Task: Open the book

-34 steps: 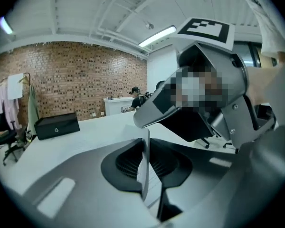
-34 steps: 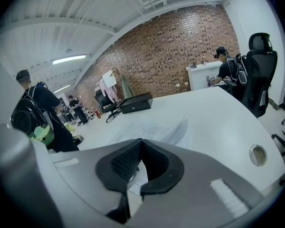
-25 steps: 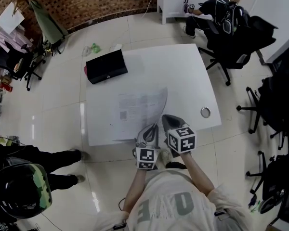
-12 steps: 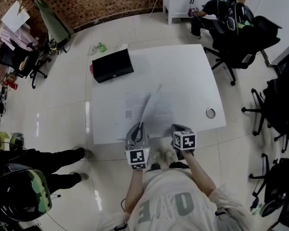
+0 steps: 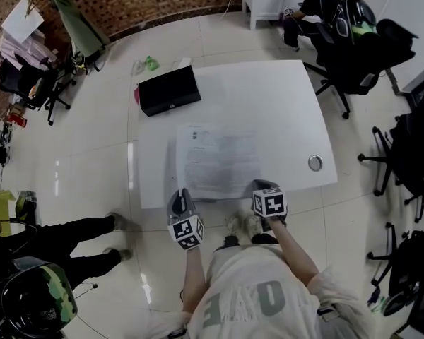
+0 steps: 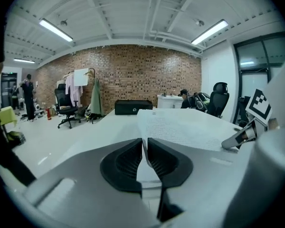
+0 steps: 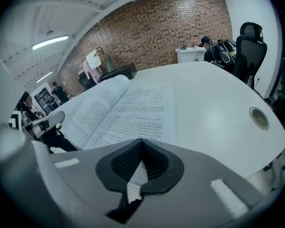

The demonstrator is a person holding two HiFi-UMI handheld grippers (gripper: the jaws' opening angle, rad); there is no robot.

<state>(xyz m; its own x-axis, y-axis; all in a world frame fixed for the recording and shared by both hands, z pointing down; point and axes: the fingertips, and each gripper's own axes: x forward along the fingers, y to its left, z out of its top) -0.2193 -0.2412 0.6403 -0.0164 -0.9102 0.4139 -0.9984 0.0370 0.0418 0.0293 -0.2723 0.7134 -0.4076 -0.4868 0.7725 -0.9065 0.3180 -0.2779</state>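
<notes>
Book (image 5: 219,162): open flat, printed white pages, just ahead.
Left gripper (image 5: 180,196): just opening a little, book's corner inside.
Right gripper (image 5: 263,187): pressed together, empty.

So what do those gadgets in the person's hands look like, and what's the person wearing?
The left gripper and the right gripper are each a grey shell with two jaws lined with black ribbed pads. On each sits a white cube printed with black square markers. The person wears a pale short-sleeved T-shirt with big letters.
</notes>
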